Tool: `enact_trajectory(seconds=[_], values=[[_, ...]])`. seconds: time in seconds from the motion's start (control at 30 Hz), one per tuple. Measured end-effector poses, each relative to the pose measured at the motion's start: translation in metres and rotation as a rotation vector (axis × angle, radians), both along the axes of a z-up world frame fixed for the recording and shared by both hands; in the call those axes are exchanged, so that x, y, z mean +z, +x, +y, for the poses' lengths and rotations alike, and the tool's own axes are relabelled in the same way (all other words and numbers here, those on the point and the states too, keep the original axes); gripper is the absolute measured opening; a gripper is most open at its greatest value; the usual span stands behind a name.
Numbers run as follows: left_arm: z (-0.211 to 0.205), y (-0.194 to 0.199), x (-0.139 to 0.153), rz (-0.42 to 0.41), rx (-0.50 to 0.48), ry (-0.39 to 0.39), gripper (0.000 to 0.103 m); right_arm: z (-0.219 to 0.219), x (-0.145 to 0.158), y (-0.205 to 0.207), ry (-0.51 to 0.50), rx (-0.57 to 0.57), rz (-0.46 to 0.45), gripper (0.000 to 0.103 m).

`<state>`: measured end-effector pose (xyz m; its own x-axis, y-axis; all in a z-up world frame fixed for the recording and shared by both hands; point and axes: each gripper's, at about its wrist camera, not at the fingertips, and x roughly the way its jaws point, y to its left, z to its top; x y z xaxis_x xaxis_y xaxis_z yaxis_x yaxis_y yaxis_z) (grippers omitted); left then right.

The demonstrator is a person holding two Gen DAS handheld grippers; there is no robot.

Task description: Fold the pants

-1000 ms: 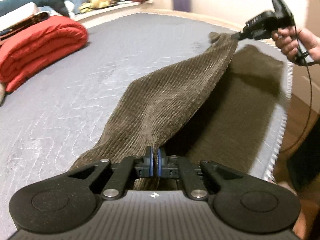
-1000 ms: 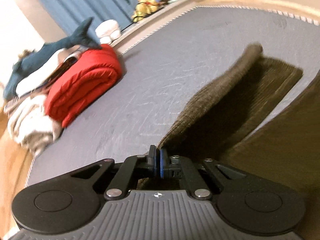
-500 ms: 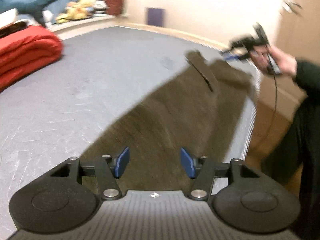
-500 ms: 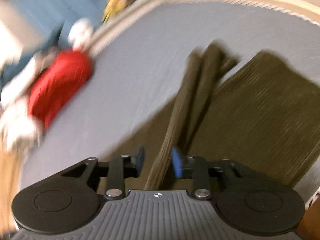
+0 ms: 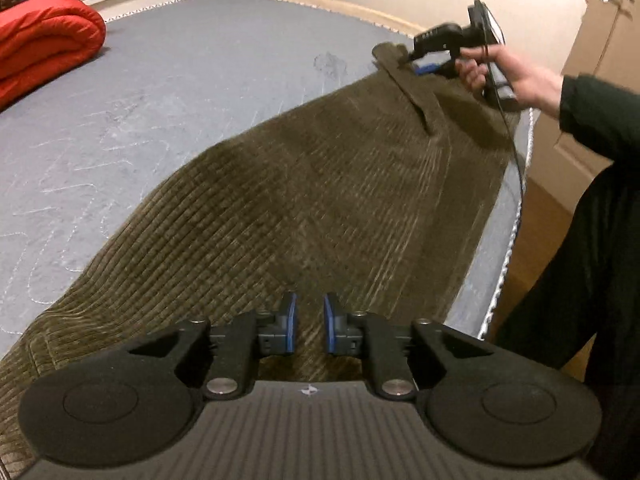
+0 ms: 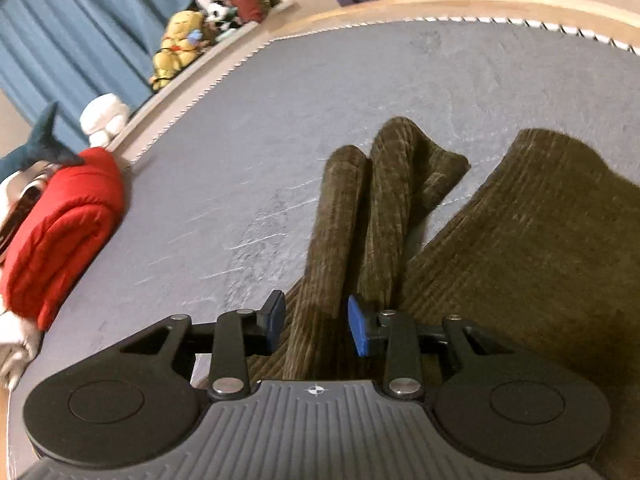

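Note:
Olive-brown corduroy pants (image 5: 320,184) lie flat along the near right edge of the grey mattress (image 5: 180,80), one leg laid over the other. My left gripper (image 5: 310,328) hovers just over the near end of the fabric. Its jaws are closing, a narrow gap is left, and nothing is pinched between the pads. My right gripper (image 6: 316,326) is open over a bunched, ridged fold of the pants (image 6: 360,208), which runs between its fingers without being pressed. In the left wrist view the right gripper (image 5: 412,60) sits at the pants' far end, held by a hand (image 5: 516,76).
A rolled red quilt (image 5: 44,40) lies at the far left of the mattress, with a shark plush (image 6: 40,148) and white bedding beside it. Plush toys (image 6: 180,40) sit on a ledge by blue curtains. The mattress edge (image 5: 508,248) drops to a wooden floor where the person's dark trousers (image 5: 580,280) stand.
Both grippers were shut on the lifted pants leg and have let go; the leg has dropped flat onto the other. Both hands sank. The left jaws opened wide, then narrowed.

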<state>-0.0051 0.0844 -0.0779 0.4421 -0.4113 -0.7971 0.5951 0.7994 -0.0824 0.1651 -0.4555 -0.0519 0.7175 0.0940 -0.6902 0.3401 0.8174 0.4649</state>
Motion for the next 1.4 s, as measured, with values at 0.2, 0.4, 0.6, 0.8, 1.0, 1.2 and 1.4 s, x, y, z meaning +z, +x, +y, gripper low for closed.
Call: enact_trajectory(seconds=[0.2, 0.4, 0.6, 0.8, 1.0, 1.2, 1.4], values=[[-0.004, 0.015, 0.000, -0.001, 0.045, 0.003, 0.015, -0.004, -0.007, 0.010, -0.011, 0.027, -0.008, 0.008], [-0.026, 0.015, 0.014, -0.030, 0.047, 0.001, 0.015, -0.033, 0.043, -0.030, 0.020, -0.017, -0.151, 0.007], [-0.051, 0.006, 0.031, -0.069, -0.042, -0.030, 0.015, -0.067, 0.092, -0.126, -0.003, -0.020, -0.244, 0.006], [-0.078, -0.001, 0.014, -0.031, -0.130, 0.025, 0.017, -0.098, 0.042, -0.171, 0.068, -0.122, -0.032, 0.012], [-0.088, -0.007, -0.005, -0.054, -0.168, 0.081, 0.025, -0.123, 0.010, -0.157, 0.135, -0.247, 0.012, 0.063], [-0.091, -0.009, -0.025, -0.052, -0.202, 0.113, 0.043, -0.139, -0.015, -0.140, 0.259, -0.356, 0.053, 0.062], [-0.097, -0.008, -0.042, -0.060, -0.229, 0.181, 0.022, -0.147, -0.008, -0.135, 0.246, -0.354, 0.008, 0.012]])
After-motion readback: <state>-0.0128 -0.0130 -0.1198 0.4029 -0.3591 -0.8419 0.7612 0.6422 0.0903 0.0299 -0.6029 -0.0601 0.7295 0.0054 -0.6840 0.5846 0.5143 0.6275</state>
